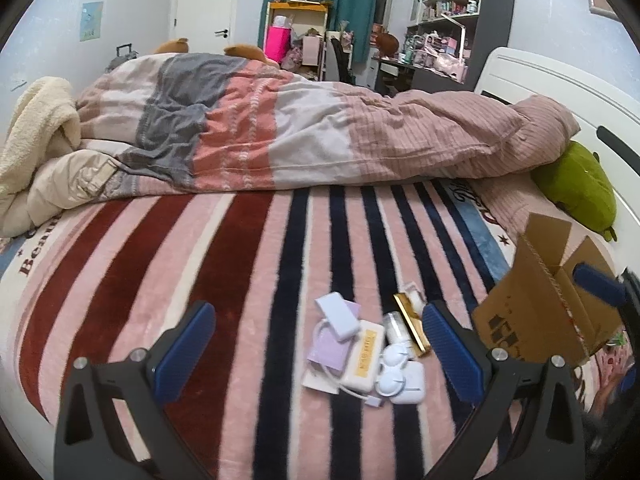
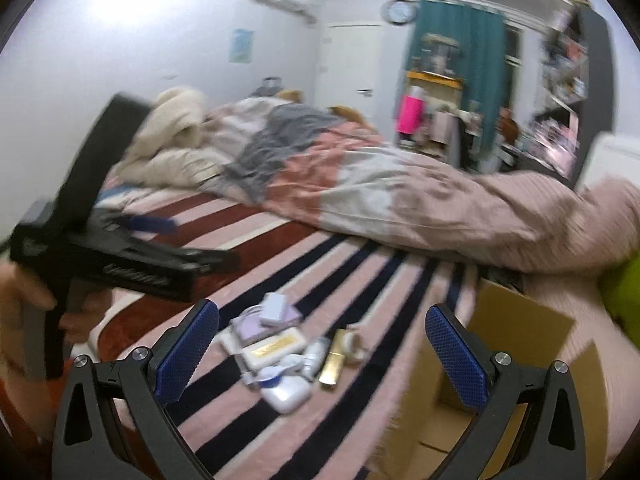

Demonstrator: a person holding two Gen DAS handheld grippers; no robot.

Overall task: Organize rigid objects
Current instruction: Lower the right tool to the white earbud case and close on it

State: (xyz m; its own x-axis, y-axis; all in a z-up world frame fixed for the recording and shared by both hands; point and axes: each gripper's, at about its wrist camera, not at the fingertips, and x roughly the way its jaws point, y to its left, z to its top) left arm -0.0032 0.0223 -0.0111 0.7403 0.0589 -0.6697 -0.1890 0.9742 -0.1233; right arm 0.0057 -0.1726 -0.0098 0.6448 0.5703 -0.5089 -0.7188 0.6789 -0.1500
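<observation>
Both spread wide and holding nothing: left hand-held gripper [image 1: 316, 354] poised low over the striped blanket [image 1: 168, 264], right hand-held gripper [image 2: 322, 354] likewise, its view blurred. Between the left one's blue pads, on the near part of the bed: a small heap of rigid things, touching or overlapping. White power bank [image 1: 337, 316] on a lilac pouch [image 1: 329, 347] at the heap's far left; cream case with a gold label [image 1: 363, 356] just right of them; white earbud case [image 1: 409, 380] nearest; gold bar [image 1: 412, 322] leaning along the heap's right side. Just right of the heap, an open cardboard box [image 1: 532, 316], flaps up. Farther back, a rumpled quilt [image 1: 304, 132] across the bed; green plush toy [image 1: 576, 188] at far right.
</observation>
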